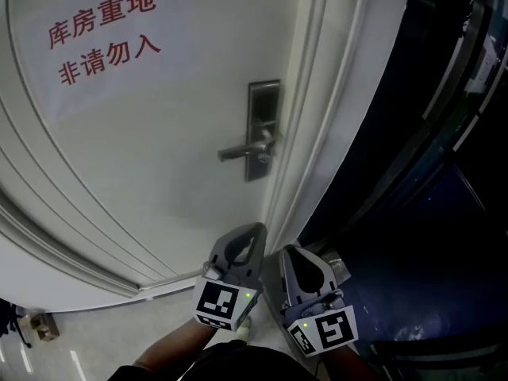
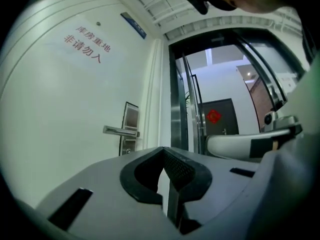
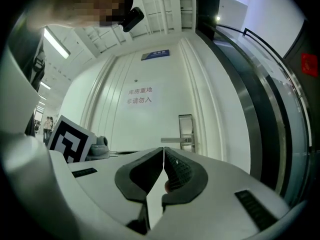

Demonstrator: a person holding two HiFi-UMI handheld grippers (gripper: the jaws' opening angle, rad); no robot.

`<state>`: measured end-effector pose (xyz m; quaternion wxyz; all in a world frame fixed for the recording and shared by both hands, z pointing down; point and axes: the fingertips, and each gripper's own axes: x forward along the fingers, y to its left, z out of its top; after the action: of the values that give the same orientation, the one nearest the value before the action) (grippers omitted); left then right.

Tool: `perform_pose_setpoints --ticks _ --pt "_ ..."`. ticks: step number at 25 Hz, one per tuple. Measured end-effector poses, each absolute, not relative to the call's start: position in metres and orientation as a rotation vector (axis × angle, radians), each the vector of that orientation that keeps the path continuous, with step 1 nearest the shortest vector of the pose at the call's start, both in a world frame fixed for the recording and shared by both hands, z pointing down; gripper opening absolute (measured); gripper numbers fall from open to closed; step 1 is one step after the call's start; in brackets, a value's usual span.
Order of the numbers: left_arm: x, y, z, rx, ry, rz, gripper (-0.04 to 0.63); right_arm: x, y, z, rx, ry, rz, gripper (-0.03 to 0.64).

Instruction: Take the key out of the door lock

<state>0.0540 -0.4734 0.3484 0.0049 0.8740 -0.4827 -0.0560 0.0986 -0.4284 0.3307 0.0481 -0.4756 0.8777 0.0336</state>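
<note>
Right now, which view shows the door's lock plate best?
Head view: the lock plate with its lever handle sits near centre, largest and unobstructed. Left gripper view shows the plate small and oblique; right gripper view shows it small but face-on. No key discernible in any view.

A corridor in an office-type building: a white door (image 1: 159, 141) bears 2 lines of red Chinese characters (image 1: 103, 38) marking a storeroom, a blue nameplate (image 3: 155, 55) above, a glass partition (image 2: 220, 84) alongside, and ceiling strip lights (image 3: 56, 43).
</note>
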Motion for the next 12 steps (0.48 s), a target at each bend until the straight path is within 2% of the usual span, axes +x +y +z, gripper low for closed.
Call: perform_pose_setpoints --ticks 12 --pt "0.051 -0.608 0.397 2.283 -1.236 -0.47 0.005 0.101 -0.514 0.338 -1.517 2.632 0.058 0.015"
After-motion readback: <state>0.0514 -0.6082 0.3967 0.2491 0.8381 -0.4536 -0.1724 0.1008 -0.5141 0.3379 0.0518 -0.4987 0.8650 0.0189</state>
